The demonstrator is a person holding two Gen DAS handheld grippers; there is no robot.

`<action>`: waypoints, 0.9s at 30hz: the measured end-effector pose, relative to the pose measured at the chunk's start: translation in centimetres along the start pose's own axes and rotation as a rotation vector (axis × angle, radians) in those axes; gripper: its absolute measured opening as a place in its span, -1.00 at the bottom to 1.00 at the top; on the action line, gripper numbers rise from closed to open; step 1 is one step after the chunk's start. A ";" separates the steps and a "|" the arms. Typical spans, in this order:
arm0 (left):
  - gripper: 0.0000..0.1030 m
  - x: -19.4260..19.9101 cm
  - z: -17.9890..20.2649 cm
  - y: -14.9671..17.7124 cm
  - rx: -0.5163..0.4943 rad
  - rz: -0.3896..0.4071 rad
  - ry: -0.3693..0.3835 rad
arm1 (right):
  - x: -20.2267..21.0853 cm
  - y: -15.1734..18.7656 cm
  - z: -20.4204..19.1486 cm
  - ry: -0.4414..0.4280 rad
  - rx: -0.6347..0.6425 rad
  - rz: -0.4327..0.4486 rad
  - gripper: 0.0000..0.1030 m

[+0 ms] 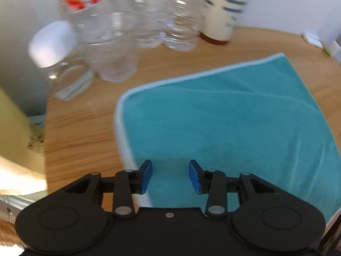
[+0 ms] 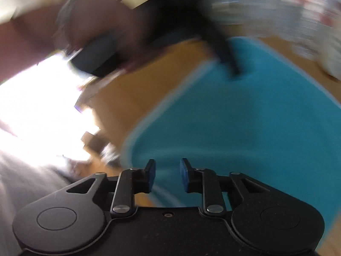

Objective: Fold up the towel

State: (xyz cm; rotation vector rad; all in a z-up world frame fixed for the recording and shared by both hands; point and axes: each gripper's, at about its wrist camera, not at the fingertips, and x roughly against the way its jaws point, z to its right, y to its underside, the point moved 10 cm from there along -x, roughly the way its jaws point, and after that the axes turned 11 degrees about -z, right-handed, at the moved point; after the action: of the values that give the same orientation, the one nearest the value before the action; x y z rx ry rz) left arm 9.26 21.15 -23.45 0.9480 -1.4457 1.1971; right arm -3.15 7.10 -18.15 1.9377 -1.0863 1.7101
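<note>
Looking through the left wrist camera, I see my left gripper [image 1: 170,176] with its blue fingers [image 1: 146,176] spread apart and holding nothing. The towel [image 1: 223,123] lies flat just under and ahead of them, and its near left edge runs below the left finger. In the right wrist camera, my right gripper [image 2: 167,175] also has its fingers [image 2: 184,173] spread and empty, over the near corner of the same towel [image 2: 245,128]. That picture is very blurry. I can make out the other gripper [image 2: 226,51] as a dark shape over the far part of the towel, with a hand [image 2: 89,27] behind it.

The towel sits on a brown wooden table [image 1: 81,132]. At the back of the table stand clear plastic bottles [image 1: 110,42] with red labels, a small jar with a white lid [image 1: 64,64], and a cream bottle [image 1: 223,8]. A pale wall is behind them.

The towel is blue-green and soft, with a thin light trim along its edges and a rounded corner.
</note>
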 end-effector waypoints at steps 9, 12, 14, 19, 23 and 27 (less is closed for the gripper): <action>0.04 0.0 1.5 1.1 -0.050 0.002 -0.067 | -0.5 6.5 12.9 0.161 -0.275 -0.040 -0.38; 0.11 0.0 1.2 1.2 -0.039 -0.016 -0.087 | -1.0 8.1 12.4 0.188 -0.177 -0.041 -0.38; 0.11 0.2 1.4 1.3 -0.074 -0.015 -0.125 | -1.1 8.9 12.2 0.175 -0.151 -0.045 -0.38; -0.07 0.6 1.1 1.7 -0.058 -0.066 -0.179 | -0.9 8.7 12.5 0.169 -0.087 -0.085 -0.39; -0.07 3.1 3.6 2.7 -0.052 -0.033 -0.097 | -0.2 7.6 12.7 0.087 -0.158 -0.031 -0.37; -0.06 3.6 8.0 5.6 -0.070 -0.072 0.049 | -1.2 7.4 12.2 0.069 -0.140 -0.002 -0.37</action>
State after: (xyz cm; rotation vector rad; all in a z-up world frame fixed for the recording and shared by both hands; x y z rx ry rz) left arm 1.48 14.54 -21.22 0.9091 -1.3940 1.1034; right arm -0.08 -5.80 -23.65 1.7809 -1.1461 1.6412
